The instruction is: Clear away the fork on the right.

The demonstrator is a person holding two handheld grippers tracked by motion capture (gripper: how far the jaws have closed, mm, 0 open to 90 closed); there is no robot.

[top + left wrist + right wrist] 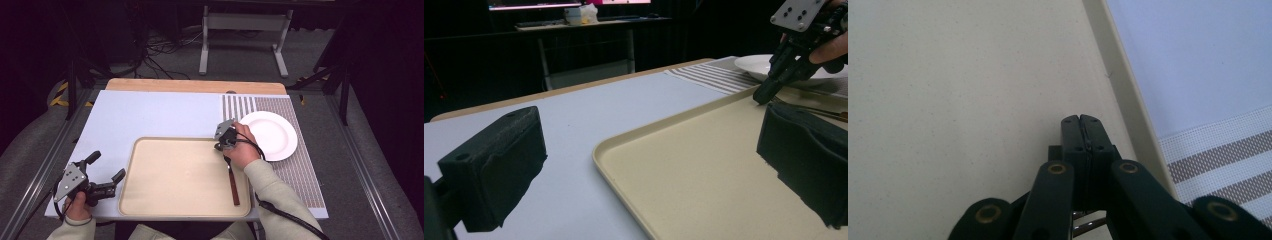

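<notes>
A beige tray [180,175] lies in the middle of the pale table [150,115]. A utensil with a brown wooden handle [234,189] rests along the tray's right side, its metal end under my right hand. My right gripper [220,146] points down at the tray near its far right corner, shut, with nothing visible between the pads [1081,120]. A bit of shiny metal [1088,227] shows beneath its linkage. My left gripper [106,166] hovers open just left of the tray, empty; its pads [494,165] frame the tray [704,170], with the right gripper [760,98] beyond.
A white plate [272,135] sits on a striped placemat [300,170] right of the tray, close behind my right hand. The tray's raised rim [1120,85] runs beside the right gripper. A metal stand [245,22] and cables lie on the floor beyond the table.
</notes>
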